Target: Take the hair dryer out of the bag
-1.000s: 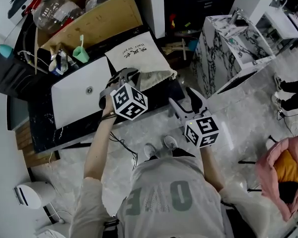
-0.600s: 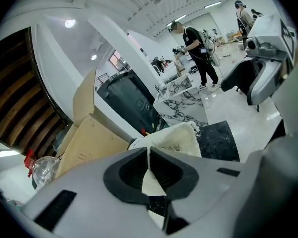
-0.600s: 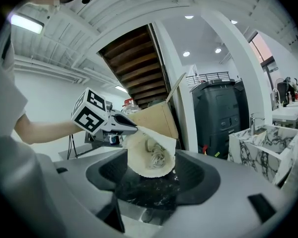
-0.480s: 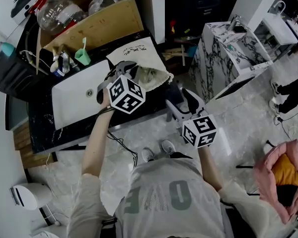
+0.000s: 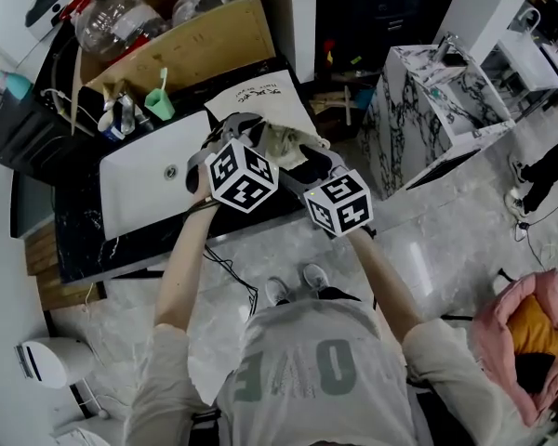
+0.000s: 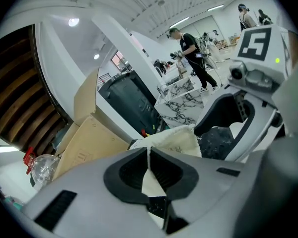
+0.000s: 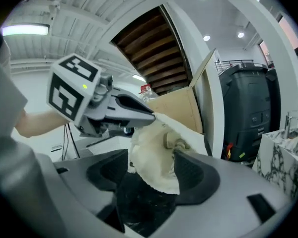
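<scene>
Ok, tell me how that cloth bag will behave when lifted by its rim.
Probably floppy: the cloth bag droops in wrinkled folds from the left gripper pinching its rim. Its matte weave seems unlikely to slip. It may sag more once lifted.

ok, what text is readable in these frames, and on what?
"OVE", the V upside down: large letters on the person's shirt; the letters to their left are lost in folds.
Bag: dark print, too small to read.
Cardboard box: faint mark, unreadable.
</scene>
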`<state>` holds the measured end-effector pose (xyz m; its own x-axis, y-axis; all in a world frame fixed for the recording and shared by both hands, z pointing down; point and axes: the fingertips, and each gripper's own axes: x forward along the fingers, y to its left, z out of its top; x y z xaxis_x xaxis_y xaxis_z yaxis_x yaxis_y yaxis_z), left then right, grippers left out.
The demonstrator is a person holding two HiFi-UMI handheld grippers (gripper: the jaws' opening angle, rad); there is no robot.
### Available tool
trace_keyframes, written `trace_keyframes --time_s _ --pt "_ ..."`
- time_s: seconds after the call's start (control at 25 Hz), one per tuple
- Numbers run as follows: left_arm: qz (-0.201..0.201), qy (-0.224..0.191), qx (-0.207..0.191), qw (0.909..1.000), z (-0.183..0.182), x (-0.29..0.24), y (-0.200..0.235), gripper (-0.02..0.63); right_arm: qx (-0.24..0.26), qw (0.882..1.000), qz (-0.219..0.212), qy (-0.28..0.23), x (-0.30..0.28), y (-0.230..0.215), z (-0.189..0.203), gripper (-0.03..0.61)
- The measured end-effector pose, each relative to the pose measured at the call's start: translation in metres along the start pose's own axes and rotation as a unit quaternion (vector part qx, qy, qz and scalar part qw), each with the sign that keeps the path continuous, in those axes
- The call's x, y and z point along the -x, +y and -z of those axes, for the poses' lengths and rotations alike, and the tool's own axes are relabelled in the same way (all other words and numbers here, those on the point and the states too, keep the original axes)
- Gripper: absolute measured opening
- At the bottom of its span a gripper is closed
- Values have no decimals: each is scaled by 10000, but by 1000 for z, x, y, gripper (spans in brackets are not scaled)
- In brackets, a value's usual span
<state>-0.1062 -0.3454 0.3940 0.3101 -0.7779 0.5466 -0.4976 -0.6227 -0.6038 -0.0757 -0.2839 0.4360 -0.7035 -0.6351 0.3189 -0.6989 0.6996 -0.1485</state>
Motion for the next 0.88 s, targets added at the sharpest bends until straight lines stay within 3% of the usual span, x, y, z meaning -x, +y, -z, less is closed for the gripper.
trace_keyframes --time_s 0.4,0.88 --pt "19 -70 208 9998 -2 -5 9 41 366 9963 352 698 -69 -44 4 307" --pt "173 -178 273 9993 5 -18 23 41 396 9886 521 1354 -126 -74 13 307"
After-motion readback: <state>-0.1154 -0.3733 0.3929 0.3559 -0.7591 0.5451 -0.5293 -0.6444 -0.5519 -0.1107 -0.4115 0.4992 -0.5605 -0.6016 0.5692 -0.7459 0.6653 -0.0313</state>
